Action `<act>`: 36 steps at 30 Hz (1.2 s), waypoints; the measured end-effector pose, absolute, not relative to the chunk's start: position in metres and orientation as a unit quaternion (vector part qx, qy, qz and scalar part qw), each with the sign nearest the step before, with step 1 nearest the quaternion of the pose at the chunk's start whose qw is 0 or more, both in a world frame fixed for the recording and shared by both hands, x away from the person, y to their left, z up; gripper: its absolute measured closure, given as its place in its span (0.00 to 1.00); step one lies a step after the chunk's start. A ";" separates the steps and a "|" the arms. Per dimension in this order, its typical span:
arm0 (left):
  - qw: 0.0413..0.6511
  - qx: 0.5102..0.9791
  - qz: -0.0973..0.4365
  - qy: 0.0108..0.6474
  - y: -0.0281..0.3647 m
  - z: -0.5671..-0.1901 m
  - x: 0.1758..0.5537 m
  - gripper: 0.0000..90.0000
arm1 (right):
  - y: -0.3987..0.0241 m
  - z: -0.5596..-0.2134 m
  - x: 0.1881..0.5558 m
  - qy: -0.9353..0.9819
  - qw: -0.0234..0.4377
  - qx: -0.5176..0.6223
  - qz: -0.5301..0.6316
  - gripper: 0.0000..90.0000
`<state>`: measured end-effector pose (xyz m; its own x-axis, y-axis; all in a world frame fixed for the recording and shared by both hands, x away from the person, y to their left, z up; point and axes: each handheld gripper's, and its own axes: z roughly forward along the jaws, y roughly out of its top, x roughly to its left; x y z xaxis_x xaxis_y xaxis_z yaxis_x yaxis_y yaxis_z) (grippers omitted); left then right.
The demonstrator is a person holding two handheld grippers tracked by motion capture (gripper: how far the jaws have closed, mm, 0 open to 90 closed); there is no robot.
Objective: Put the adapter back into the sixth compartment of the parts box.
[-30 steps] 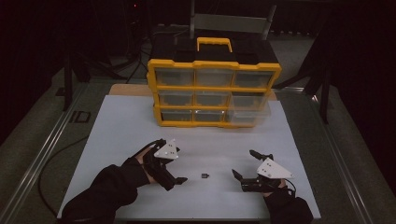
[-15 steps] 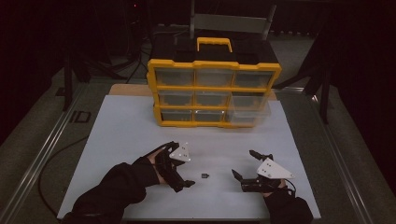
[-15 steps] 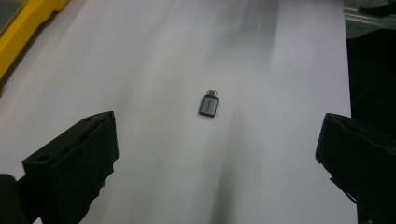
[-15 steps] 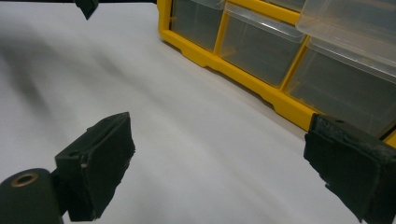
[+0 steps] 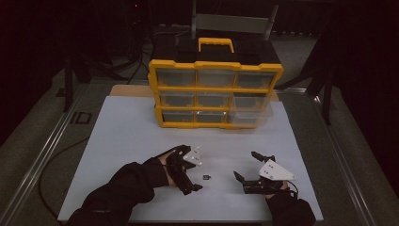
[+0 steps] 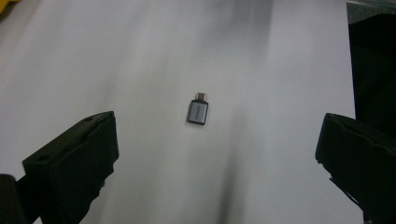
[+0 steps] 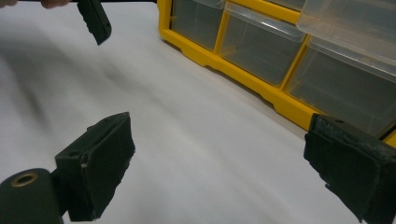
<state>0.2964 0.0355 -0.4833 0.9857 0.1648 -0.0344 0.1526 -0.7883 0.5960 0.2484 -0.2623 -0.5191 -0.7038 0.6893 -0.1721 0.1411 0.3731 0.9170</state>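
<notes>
- The adapter [image 6: 198, 111] is a tiny dark speck in the high view [image 5: 206, 177]; only the left gripper view shows it clearly, grey-faced with a metal plug at one end. Its printing is too small to read.
- One adapter lies flat on the white sheet [image 5: 127, 141] that covers the counter, between the two grippers and nearer the left one.
- The left gripper [image 5: 190, 172] is open wide, jaws spread to either side of the adapter and clear of it, touching nothing.
- The right gripper [image 5: 248, 165] is also open and empty, well apart from the adapter, pointed toward the cabinet.
- Two grippers, each in a dark-sleeved hand; the sleeves are cut off by the bottom edge of the high view.
- One yellow cabinet [image 5: 215, 92] with a handle stands at the far end of the sheet, holding nine clear drawers in three rows of three.
- The two lower right drawers [image 5: 251, 110] stick out a little from the frame.
- What the drawers hold cannot be made out; those seen in the right gripper view [image 7: 261, 46] look empty.
- The surroundings are dark and hard to read.
</notes>
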 end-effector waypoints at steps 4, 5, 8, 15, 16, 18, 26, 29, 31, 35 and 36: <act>0.306 0.949 0.007 0.081 0.030 -0.487 0.299 0.01 | -0.262 -0.519 0.248 0.780 0.279 0.266 0.494 0.09; 0.305 0.949 0.006 0.083 0.029 -0.488 0.299 0.01 | -0.262 -0.519 0.248 0.780 0.279 0.266 0.493 0.09; 0.301 0.950 0.003 0.080 0.025 -0.491 0.301 0.01 | -0.262 -0.519 0.248 0.780 0.278 0.267 0.493 0.09; 0.291 0.954 -0.012 0.074 0.017 -0.497 0.304 0.03 | -0.262 -0.519 0.248 0.781 0.277 0.266 0.493 0.09; 0.288 0.955 -0.012 0.073 0.015 -0.498 0.305 0.04 | -0.262 -0.519 0.248 0.781 0.277 0.266 0.492 0.09; 0.282 0.956 -0.015 0.074 0.013 -0.501 0.306 0.04 | -0.262 -0.519 0.248 0.780 0.277 0.267 0.493 0.09; 0.271 0.959 -0.015 0.078 0.007 -0.507 0.311 0.10 | -0.263 -0.519 0.248 0.780 0.276 0.267 0.494 0.09; 0.264 0.961 -0.014 0.074 0.005 -0.508 0.313 0.17 | -0.263 -0.519 0.248 0.780 0.278 0.267 0.494 0.09; 0.258 0.963 -0.015 0.070 0.004 -0.509 0.313 0.19 | -0.263 -0.519 0.248 0.780 0.277 0.265 0.495 0.09; 0.249 0.966 -0.013 0.068 -0.001 -0.511 0.314 0.23 | -0.263 -0.519 0.248 0.780 0.277 0.265 0.494 0.09; 0.247 0.967 -0.014 0.068 -0.002 -0.512 0.314 0.24 | -0.263 -0.519 0.248 0.780 0.277 0.265 0.494 0.09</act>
